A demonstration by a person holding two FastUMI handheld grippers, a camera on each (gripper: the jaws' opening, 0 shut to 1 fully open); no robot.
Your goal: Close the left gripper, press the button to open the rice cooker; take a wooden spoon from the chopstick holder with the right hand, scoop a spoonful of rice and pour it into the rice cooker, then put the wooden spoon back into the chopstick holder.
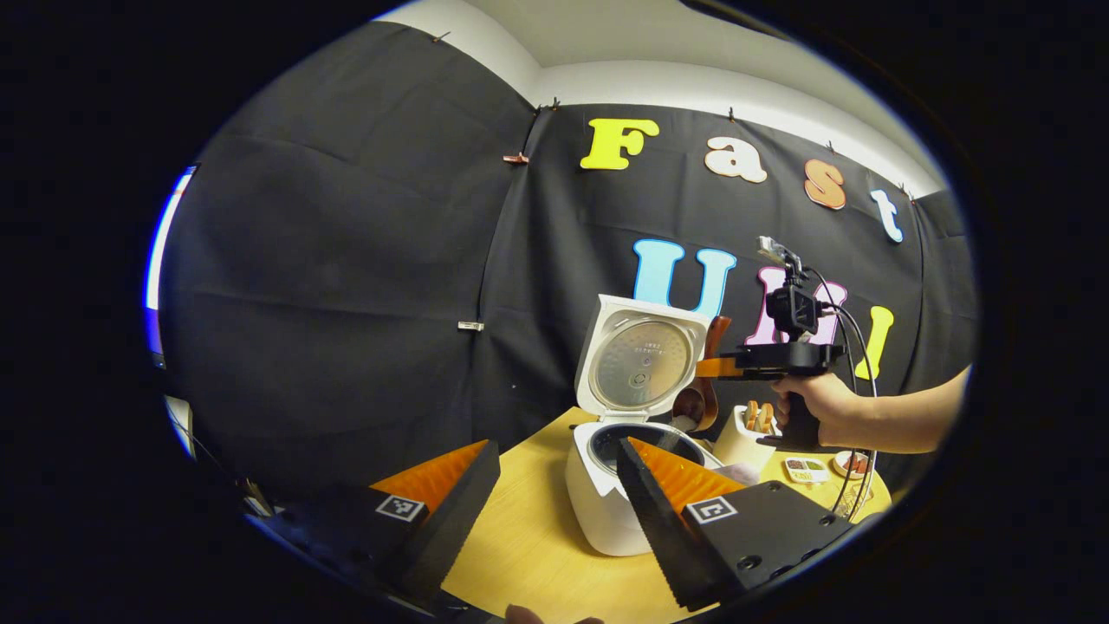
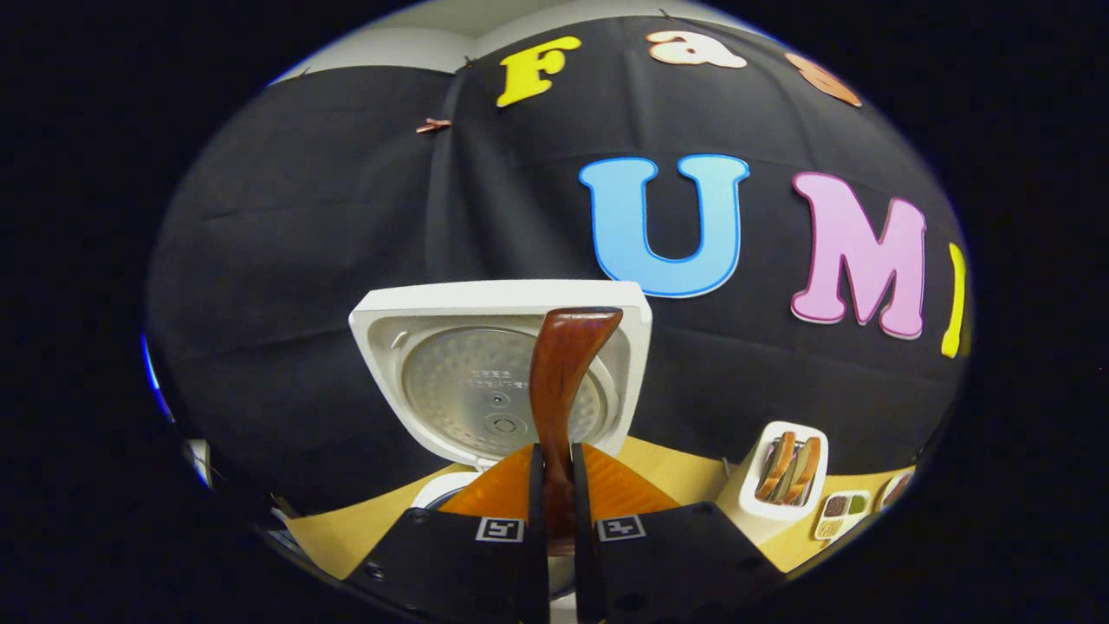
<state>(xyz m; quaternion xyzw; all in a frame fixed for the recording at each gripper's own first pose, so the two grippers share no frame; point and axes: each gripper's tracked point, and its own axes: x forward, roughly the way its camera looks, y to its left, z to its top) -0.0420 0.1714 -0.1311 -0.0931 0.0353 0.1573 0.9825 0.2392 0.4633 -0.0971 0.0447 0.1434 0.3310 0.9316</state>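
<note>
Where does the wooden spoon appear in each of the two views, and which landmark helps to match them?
Left gripper view: the wooden spoon is right of centre, held by the right gripper over the open rice cooker.
Right gripper view: the spoon's handle rises at bottom centre, clamped between this gripper's fingers.
Shared landmark: the cooker's raised lid.

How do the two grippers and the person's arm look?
Each gripper, left and right, has a black body with two wedge fingers and square black-and-white tags. In the left gripper view, the right gripper shows a pistol handle, a small camera on top and black cables. The forearm is bare, with no sleeve in view.
</note>
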